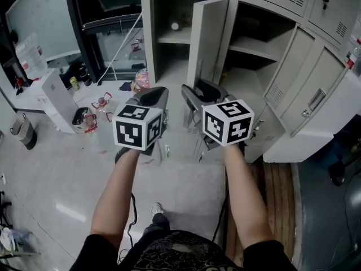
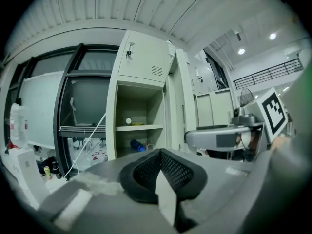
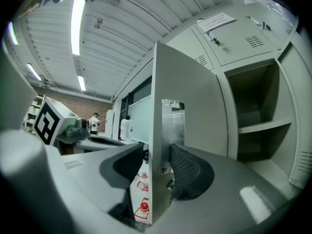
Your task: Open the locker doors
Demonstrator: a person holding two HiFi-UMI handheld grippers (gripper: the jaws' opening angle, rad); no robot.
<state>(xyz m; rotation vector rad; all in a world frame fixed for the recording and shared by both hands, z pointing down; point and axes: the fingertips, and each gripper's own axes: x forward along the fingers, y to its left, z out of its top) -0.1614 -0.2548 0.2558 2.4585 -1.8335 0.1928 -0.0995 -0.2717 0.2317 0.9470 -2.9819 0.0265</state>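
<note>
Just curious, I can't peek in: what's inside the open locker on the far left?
In the open locker, a shelf carries a small round white thing; below lies what looks like a blue bottle. The left gripper covers the locker's bottom.

Industrial locker area; grey steel lockers [image 1: 307, 89]

i see the lockers [image 1: 316, 95] and the open door [image 1: 206, 38] in a pale grey-beige. my left gripper [image 1: 153, 95] and right gripper [image 1: 194, 92] are grey, each with a white cube [image 1: 138, 127] bearing black square markers; the pads [image 3: 192, 172] are black with a fine mesh pattern. the floor [image 1: 51, 168] is glossy light grey, the boards [image 1: 276, 196] beside it brown, my sleeves [image 1: 101, 253] black, and a bottle [image 2: 137, 145] in the locker blue.
</note>
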